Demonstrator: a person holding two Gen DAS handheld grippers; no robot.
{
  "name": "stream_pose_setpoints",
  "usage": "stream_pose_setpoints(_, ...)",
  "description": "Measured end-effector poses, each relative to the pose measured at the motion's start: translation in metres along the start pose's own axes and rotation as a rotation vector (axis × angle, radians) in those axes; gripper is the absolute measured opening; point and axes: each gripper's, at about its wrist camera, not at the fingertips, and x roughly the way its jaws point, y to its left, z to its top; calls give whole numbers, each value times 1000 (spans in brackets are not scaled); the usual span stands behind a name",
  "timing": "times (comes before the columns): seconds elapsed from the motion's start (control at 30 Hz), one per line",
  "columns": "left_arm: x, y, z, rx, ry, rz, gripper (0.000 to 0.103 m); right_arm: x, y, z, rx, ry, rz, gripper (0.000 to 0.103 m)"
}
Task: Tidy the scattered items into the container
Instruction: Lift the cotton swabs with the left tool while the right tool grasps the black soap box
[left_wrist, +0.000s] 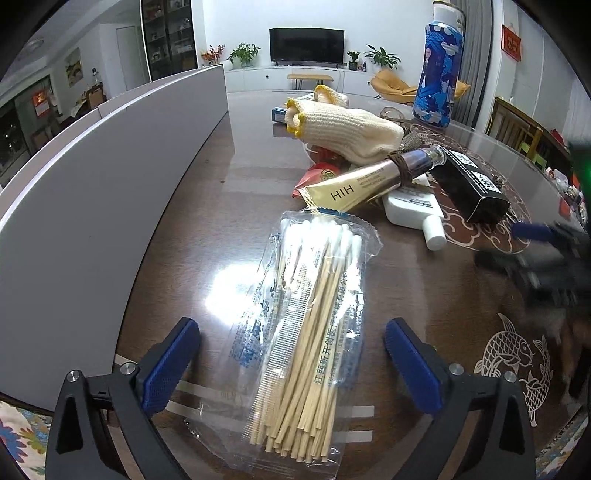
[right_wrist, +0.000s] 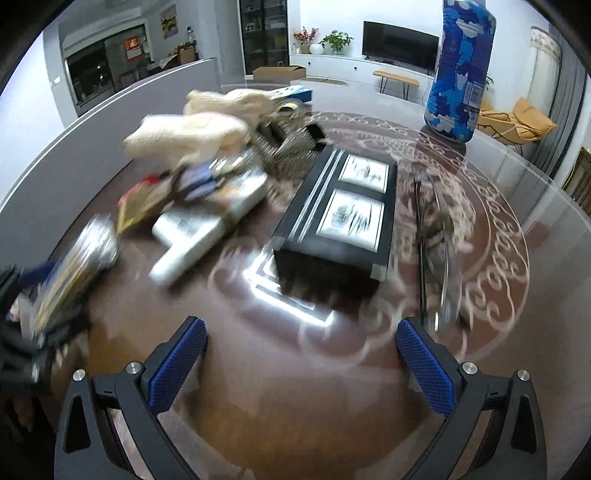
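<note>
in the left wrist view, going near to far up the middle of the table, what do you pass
left gripper → cotton swab pack → gold tube → knit gloves → blue box

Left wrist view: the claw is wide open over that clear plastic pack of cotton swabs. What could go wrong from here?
1. The clear plastic pack of wooden cotton swabs lies flat on the glossy brown table; the left claw may slip off the film.
2. The gold squeeze tube touches the pack's far end and could get dragged.
3. The right claw view is blurred, near the black rectangular box; it could bump it.
</note>
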Motion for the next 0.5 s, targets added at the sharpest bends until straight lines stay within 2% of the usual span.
stream_pose_setpoints(0.13,0,0,1,1,-3,-1,103,19,-12,28,17,5,-39,100)
stream_pose_setpoints(0.23,1,0,1,0,-4,-1,103,34,-24,51,41,3,-58,93)
stream_pose_setpoints(0.33,2,-1,3,-1,-6,-1,103,42,-28,68,35,3,-53,79)
stream_pose_setpoints(0.37,2,-1,3,-1,-6,-1,103,43,-28,72,25,1,-50,70)
stream_pose_setpoints(0.5,2,-2,3,2,-7,-2,103,39,-27,69,9,-6,-33,61)
